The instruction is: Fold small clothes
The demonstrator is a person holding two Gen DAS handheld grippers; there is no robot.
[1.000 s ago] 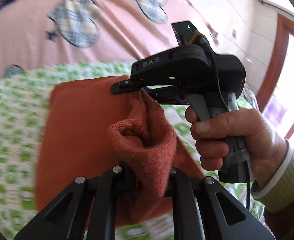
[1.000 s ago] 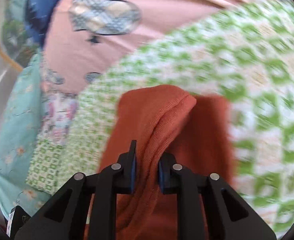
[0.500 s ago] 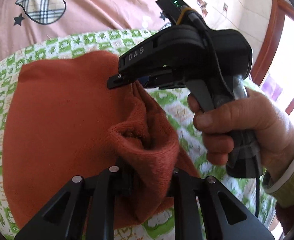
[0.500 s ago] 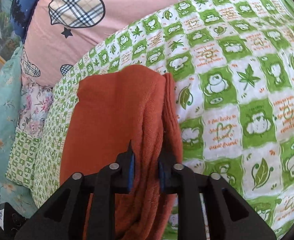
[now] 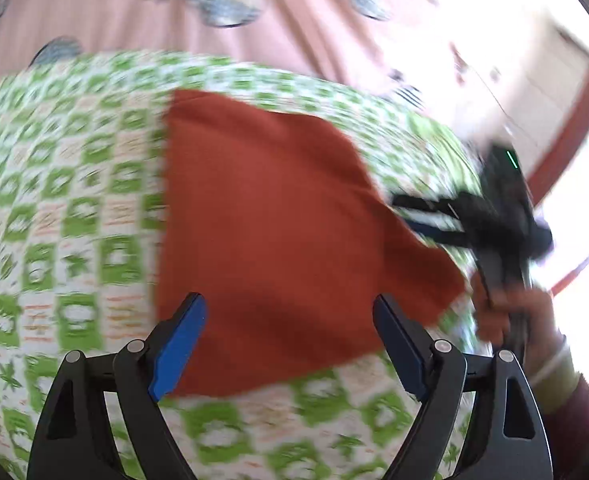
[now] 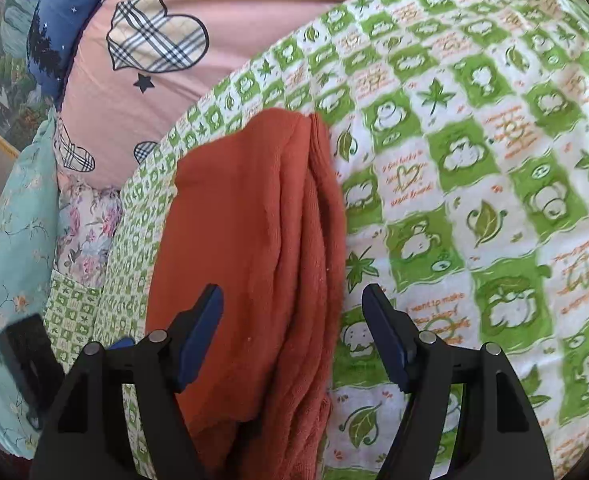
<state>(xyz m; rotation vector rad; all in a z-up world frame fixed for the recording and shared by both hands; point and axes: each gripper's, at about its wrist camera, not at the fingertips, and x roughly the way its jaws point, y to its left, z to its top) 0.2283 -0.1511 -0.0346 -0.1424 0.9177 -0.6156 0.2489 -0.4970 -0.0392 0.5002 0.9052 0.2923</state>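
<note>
While both sets of jaws are standing wide apart, neither gripper is holding anything. The left gripper (image 5: 290,332) is hovering just above the near edge of the rust-orange knit garment (image 5: 278,220), its blue-padded fingers (image 5: 178,340) spread to either side of the cloth with none caught between them. The right gripper (image 6: 294,332) is likewise gaping over the same garment (image 6: 254,240), positioned above the layered, rolled edges that are running along the cloth's right side in that view.

The garment is lying doubled over on the green-and-white checked quilt (image 6: 474,160), forming a rough flat panel, though the left view is blurred and fine creases cannot be read there. Beyond the quilt, a pink cover with plaid hearts (image 6: 158,40) is showing, and teal floral bedding (image 6: 14,220) is sitting off to one side.

Judging from how things are lying, one fold is laid down and released, so the work is sitting between folds. The next move is probably calling for a fresh grip on one edge or end of the panel, with both jaws taking all the stacked layers together, since those loose edges look likely to slip apart if only the top one is pinched.
</note>
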